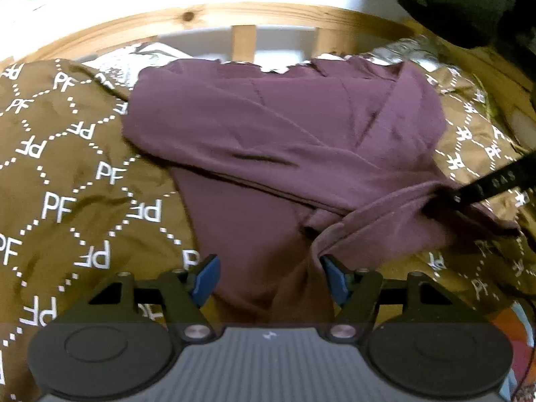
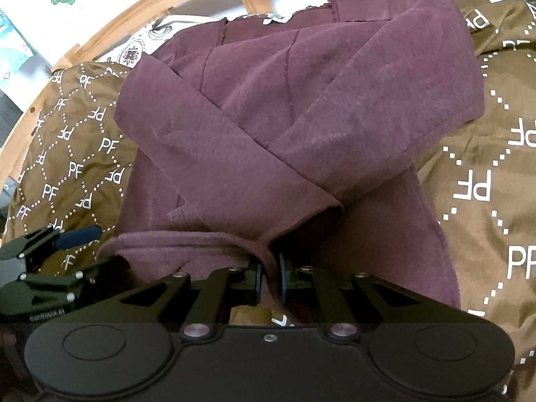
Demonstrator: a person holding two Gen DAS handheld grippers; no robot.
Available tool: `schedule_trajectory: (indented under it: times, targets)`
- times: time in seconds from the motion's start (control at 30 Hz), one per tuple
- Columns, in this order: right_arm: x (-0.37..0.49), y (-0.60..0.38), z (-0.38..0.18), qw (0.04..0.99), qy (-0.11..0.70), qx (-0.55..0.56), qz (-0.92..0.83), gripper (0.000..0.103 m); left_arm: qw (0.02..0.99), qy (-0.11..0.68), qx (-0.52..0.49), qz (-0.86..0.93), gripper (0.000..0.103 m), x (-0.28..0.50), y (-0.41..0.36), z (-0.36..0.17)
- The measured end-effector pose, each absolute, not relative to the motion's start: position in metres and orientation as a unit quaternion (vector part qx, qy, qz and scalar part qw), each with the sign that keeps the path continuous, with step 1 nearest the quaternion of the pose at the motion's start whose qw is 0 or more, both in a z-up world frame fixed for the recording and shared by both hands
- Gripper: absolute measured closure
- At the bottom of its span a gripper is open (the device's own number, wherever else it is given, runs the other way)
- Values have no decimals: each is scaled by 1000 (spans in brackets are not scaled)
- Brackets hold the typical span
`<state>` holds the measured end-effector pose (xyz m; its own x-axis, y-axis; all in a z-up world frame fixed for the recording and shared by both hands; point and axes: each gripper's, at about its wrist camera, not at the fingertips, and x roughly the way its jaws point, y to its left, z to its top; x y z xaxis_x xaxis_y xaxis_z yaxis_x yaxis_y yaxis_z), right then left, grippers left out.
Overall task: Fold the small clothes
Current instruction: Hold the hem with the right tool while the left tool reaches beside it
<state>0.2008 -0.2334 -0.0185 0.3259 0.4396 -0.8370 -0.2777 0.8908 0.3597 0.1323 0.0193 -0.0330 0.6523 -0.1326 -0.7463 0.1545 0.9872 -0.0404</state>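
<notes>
Nearest, in the right wrist view: right gripper (image 2: 270, 279), jaws clamped on the bottom hem of the maroon long-sleeved top (image 2: 268, 127), a fold of cloth pinched between the dark pads and hiding the pad faces. Just left of it, the left gripper (image 2: 72, 251), cut off by the frame edge, one blue fingertip (image 2: 80, 236) over the brown bedspread (image 2: 469, 174).

From the left wrist view: left gripper (image 1: 270, 279) with blue pads apart, hem cloth lying between them (contact with the right-hand pad hard to judge, no squeeze visible). Lower hem corner lifted and bunched; the right gripper's black finger (image 1: 492, 181) buried in it, tip hidden.

Farther out: top spread on the bedspread, long axis running from the near hem away to the neckline at the far end, both sleeves folded across the chest in an X. Collar trim small and blurred. Beyond, patterned white sheet (image 2: 134, 50), then pine bed rail (image 1: 207, 16).
</notes>
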Motion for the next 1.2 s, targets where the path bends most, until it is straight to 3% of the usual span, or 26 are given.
schedule_trajectory:
  times: [0.23,0.43,0.77,1.2]
  targets:
    - [204,-233,-19,812,536,73,218,92,917,397,-8,-41,32,141,41,-29]
    - [206,-232,-19,811,539,75,214,92,918,384,-43,-91,19,133,41,-23]
    - [207,-233,-19,810,541,79,211,92,912,361,68,-185,9,99,-23,-32]
    - [211,-236,-20,806,545,91,212,92,885,397,185,-159,11,93,-66,-68]
